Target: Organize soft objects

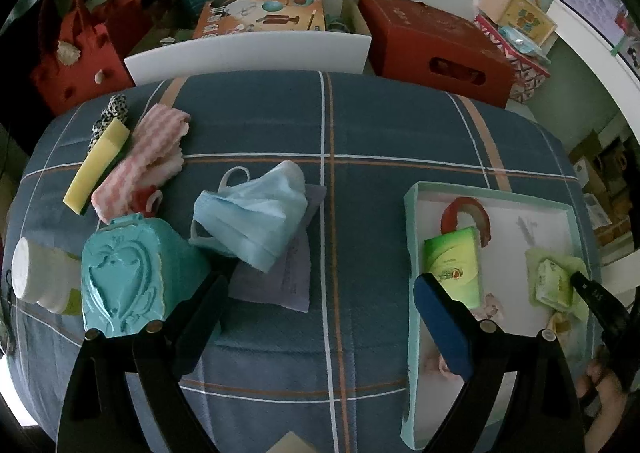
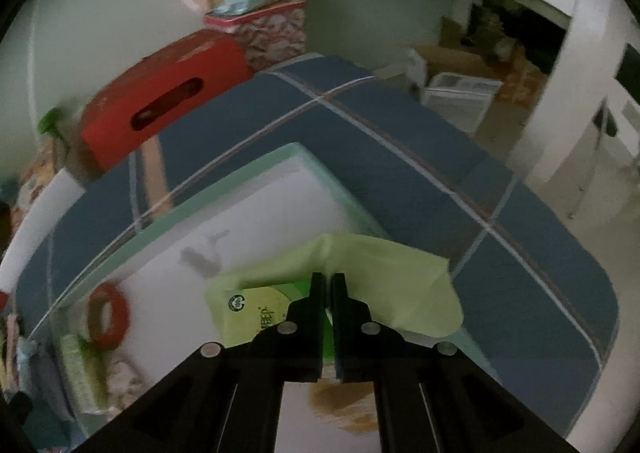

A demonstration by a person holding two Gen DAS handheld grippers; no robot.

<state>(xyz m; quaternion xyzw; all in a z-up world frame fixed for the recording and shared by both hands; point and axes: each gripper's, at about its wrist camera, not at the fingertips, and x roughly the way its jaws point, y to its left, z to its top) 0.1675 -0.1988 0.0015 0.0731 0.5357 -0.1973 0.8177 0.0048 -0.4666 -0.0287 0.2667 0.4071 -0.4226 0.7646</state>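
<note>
Nearest, right gripper (image 2: 328,285) clenched on pale green tissue pack (image 2: 260,309) inside mint tray (image 1: 412,213) at 4 o'clock. Left gripper (image 1: 320,293) spread wide above plaid blue cloth (image 1: 360,125). Blue mask (image 1: 256,213) centre. Beyond, red box (image 1: 432,41) at 1 o'clock.

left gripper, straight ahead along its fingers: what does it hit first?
Probably the blue face mask lying on the plaid cloth; it sits between the left gripper fingers' line. Depth is unclear, so bare cloth just short of it is possible.
</note>
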